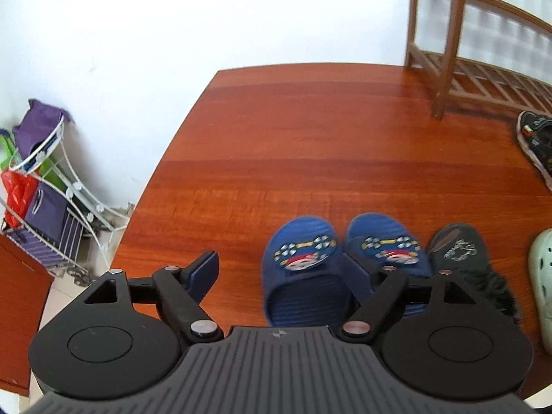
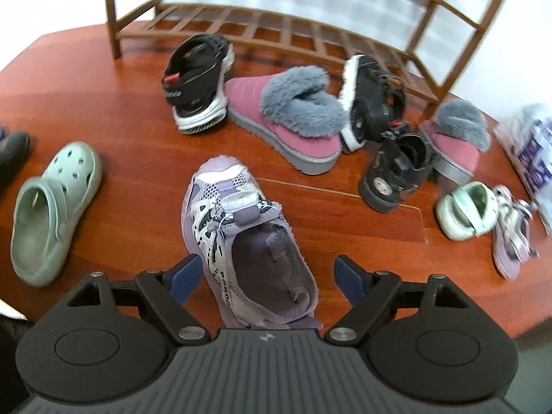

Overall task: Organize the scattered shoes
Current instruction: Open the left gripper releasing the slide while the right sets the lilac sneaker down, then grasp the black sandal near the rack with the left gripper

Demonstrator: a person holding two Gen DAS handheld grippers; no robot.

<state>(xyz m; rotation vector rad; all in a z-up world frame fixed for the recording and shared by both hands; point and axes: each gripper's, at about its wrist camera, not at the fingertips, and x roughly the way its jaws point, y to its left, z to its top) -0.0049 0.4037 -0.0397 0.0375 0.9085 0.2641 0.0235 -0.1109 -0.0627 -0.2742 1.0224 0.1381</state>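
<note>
Pairing shoes on the bench (image 1: 310, 131): our left gripper (image 1: 286, 272) hangs open over the blue slippers (image 1: 300, 262); right fingers (image 2: 184, 277) gape around the lilac sneaker (image 2: 241, 234), beside them. Next, we judge, its mate.

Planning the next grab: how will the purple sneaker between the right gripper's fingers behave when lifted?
The purple sneaker looks soft: its mesh upper and padded collar would probably squash under the pads. It likely weighs little. Gripped at the heel, its toe may droop.
</note>
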